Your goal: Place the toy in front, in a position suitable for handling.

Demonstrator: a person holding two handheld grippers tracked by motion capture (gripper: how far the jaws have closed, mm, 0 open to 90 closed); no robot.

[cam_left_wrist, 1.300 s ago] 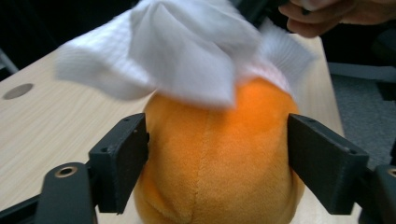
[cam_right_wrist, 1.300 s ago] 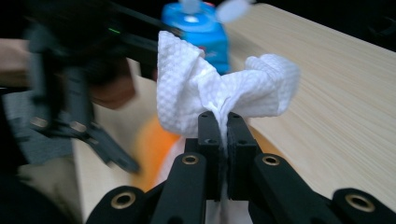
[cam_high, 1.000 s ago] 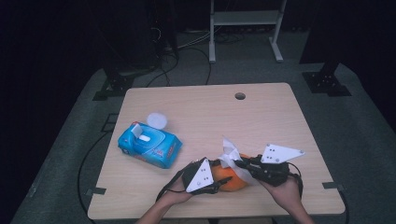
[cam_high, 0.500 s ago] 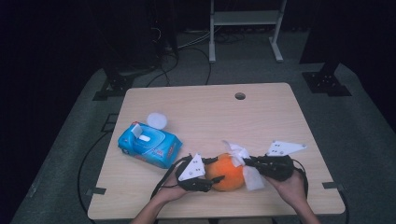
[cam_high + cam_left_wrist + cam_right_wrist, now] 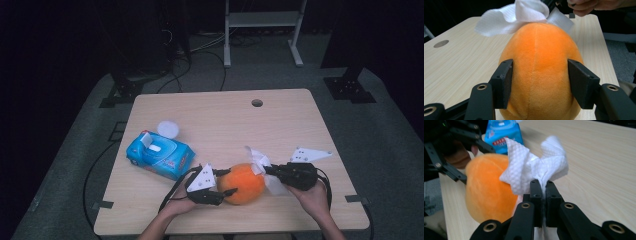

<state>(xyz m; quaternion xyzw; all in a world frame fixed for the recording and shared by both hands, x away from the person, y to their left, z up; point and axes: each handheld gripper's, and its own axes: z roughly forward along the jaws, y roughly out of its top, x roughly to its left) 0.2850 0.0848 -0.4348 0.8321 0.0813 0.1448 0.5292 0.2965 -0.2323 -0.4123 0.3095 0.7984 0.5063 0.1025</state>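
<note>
The plush ball (image 5: 244, 183) is bright orange all over, with a faint seam line running down its middle in the left gripper view. The wipe (image 5: 534, 173) is plain white with a fine dimpled, waffle-like texture. Both sets of tongs, the left tongs (image 5: 540, 86) and the right tongs (image 5: 543, 191), are matt black, with small brass-coloured rings at their joints. Each carries a pale grey three-cornered plate in the high view. The pack of wipes (image 5: 160, 156) is sky blue with a white lid and a red-and-white label band. The tabletop (image 5: 220, 117) is pale wood with a light grain. The round pad (image 5: 168, 129) beside the pack is white.
</note>
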